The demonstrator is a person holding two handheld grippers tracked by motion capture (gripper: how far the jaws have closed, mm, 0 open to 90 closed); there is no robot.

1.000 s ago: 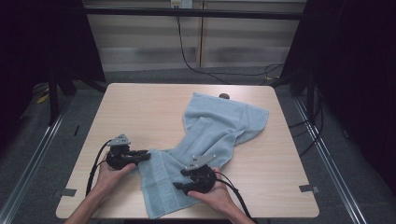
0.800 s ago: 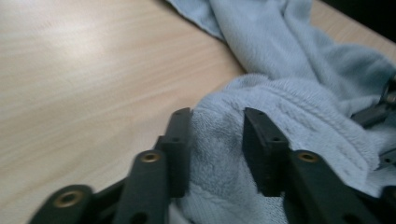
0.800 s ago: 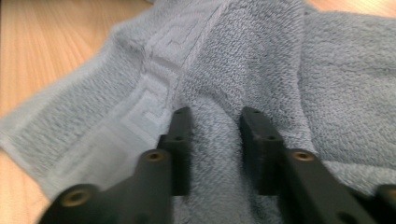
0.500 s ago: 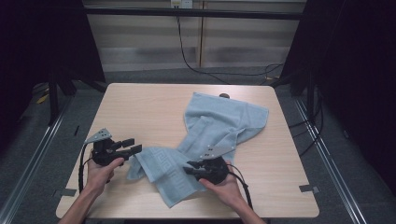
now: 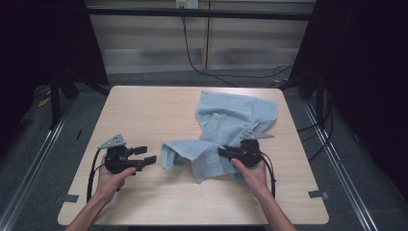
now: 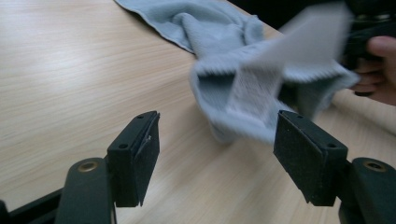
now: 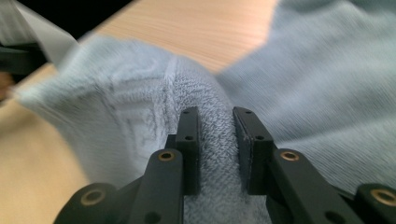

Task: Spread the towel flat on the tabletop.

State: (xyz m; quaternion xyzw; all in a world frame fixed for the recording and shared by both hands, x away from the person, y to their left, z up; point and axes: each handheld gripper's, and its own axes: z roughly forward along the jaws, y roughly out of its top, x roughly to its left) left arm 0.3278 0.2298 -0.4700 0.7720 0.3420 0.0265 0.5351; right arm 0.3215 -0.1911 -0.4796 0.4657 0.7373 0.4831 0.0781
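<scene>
Towel work from the high view first: the crumpled light-blue terry towel [image 5: 231,130] lay across the right half of the pale wooden table [image 5: 144,115], its near end bunched just ahead of the person's hands. The right gripper [image 5: 226,153] sat on that bunched end, pinching a fold. The left gripper [image 5: 146,155] was off the cloth, just beside the towel's left corner, jaws spread wide and holding nothing. My guess is the move was a re-grip, so the smart thing would've been to keep the right pinch steady and low while the left went for a clean corner, not a thick wad. Loads of bare table to the left and front for spreading it out; the towel's far end already sat close to the right-hand back corner of the table, so dragging leftward looked safer.

Left gripper view: its jaws had just been opening, nothing between them, with the towel's folded end [image 6: 243,98] ahead on the wood, blurry.

Right gripper view: jaws narrow and clamped on a ridge of towel [image 7: 215,135], having just closed in on it. Decent bite, well past the hem.
</scene>
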